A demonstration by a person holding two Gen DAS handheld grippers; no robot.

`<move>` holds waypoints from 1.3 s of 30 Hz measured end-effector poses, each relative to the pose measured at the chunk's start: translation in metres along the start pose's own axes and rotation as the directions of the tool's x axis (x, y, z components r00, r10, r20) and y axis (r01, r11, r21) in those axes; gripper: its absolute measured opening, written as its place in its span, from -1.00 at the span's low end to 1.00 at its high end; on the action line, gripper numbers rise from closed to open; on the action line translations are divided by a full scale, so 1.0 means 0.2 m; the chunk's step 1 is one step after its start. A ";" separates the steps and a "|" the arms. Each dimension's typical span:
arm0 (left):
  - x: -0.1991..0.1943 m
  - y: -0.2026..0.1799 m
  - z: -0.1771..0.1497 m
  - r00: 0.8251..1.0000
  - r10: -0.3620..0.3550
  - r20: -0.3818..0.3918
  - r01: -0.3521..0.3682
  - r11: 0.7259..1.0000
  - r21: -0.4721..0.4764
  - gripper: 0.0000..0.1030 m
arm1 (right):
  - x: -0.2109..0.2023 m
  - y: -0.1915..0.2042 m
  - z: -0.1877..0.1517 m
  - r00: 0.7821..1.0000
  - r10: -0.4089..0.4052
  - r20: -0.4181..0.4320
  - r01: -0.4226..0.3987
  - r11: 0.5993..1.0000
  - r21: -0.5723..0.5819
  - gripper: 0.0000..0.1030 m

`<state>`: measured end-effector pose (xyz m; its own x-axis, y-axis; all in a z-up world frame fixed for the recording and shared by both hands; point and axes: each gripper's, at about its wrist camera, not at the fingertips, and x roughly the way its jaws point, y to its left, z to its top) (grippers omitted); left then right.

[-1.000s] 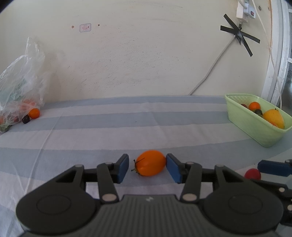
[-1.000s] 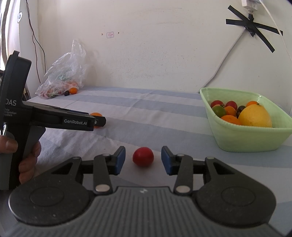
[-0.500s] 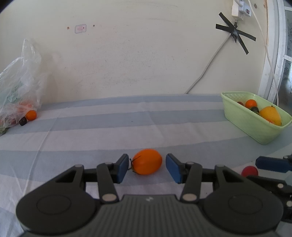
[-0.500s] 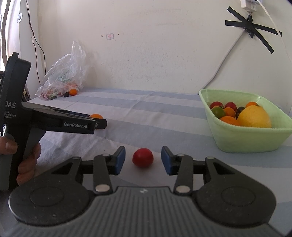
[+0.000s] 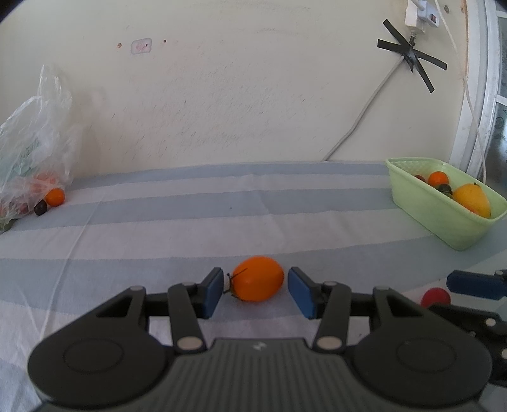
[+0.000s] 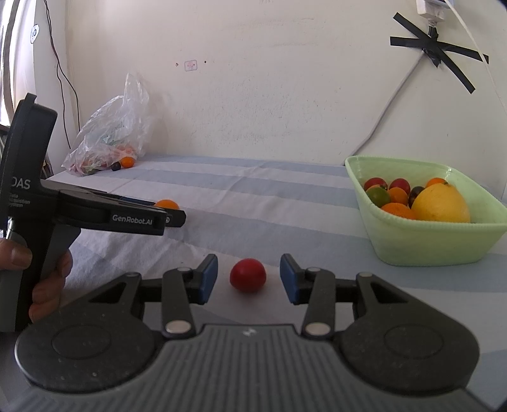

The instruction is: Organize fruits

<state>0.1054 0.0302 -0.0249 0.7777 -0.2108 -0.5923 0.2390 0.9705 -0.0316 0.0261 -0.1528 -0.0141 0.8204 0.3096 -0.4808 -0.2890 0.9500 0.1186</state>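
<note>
The left tool (image 5: 256,292) is held low and level, its two blue pads (image 5: 213,291) spread apart with a gap on both sides. The right tool (image 6: 248,278) is held low and level too, its pads (image 6: 289,278) wide apart and touching nothing. The person's left hand (image 6: 30,280) grips the left tool's handle.

I'm working in what looks like a plain room in a home. A striped blue-and-white cloth (image 5: 196,228) covers the surface — possibly a bed, though I can't tell. Behind it stands a scuffed cream wall (image 5: 237,95) with a grey cable (image 5: 361,123) held by crossed black tape (image 5: 412,60) under a power strip (image 5: 423,12). A crumpled plastic bag (image 6: 111,133) of produce and a green plastic basket (image 6: 427,241) of fruit feel domestic.
</note>
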 end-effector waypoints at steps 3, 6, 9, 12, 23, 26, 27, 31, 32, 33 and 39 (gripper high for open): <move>0.00 0.00 0.00 1.000 0.000 -0.001 0.000 1.000 0.001 -0.11 | 0.00 0.00 0.00 1.000 0.001 0.000 -0.001 1.000 0.000 -0.10; 0.00 0.00 0.00 1.000 0.000 -0.001 0.000 1.000 0.000 -0.11 | 0.00 0.00 0.00 1.000 0.001 0.001 -0.001 1.000 0.000 -0.10; 0.00 0.00 0.00 1.000 0.002 -0.001 -0.002 1.000 0.000 -0.11 | 0.00 0.00 0.00 1.000 0.001 0.001 -0.001 1.000 0.000 -0.10; 0.00 0.00 0.00 1.000 0.003 -0.002 -0.003 1.000 -0.002 -0.11 | 0.00 0.00 0.00 1.000 0.001 0.002 -0.001 1.000 -0.001 -0.10; 0.01 0.01 0.00 1.000 0.005 -0.006 -0.005 1.000 -0.008 -0.03 | 0.00 0.00 -0.01 1.000 0.003 0.002 -0.003 1.000 -0.001 -0.10; 0.00 0.00 -0.01 1.000 0.010 -0.001 -0.010 1.000 -0.007 0.03 | 0.00 0.00 -0.01 1.000 0.004 0.002 -0.004 1.000 -0.002 -0.10; 0.00 0.00 -0.01 1.000 0.010 -0.002 -0.010 1.000 -0.007 0.03 | 0.00 0.00 -0.01 1.000 0.003 0.003 -0.003 1.000 -0.001 -0.10; 0.00 0.00 -0.01 1.000 0.011 -0.004 -0.011 1.000 -0.007 0.03 | 0.00 -0.01 -0.01 1.000 0.005 0.002 -0.005 1.000 -0.004 -0.10; 0.00 0.00 -0.01 1.000 0.011 -0.005 -0.011 1.000 -0.008 0.03 | 0.00 0.00 -0.01 1.000 0.004 0.003 -0.004 1.000 -0.004 -0.10; 0.00 0.00 -0.01 1.000 0.012 -0.006 -0.012 1.000 -0.009 0.03 | 0.00 -0.01 -0.01 1.000 0.004 0.003 -0.004 1.000 -0.004 -0.10; 0.00 -0.01 -0.01 1.000 0.014 -0.010 -0.014 1.000 -0.010 0.03 | 0.00 0.00 0.00 1.000 0.002 0.005 -0.002 1.000 -0.004 -0.10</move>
<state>0.1047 0.0292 -0.0260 0.7748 -0.1962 -0.6010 0.2221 0.9745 -0.0317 0.0251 -0.1534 -0.0144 0.8222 0.3121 -0.4760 -0.2927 0.9491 0.1167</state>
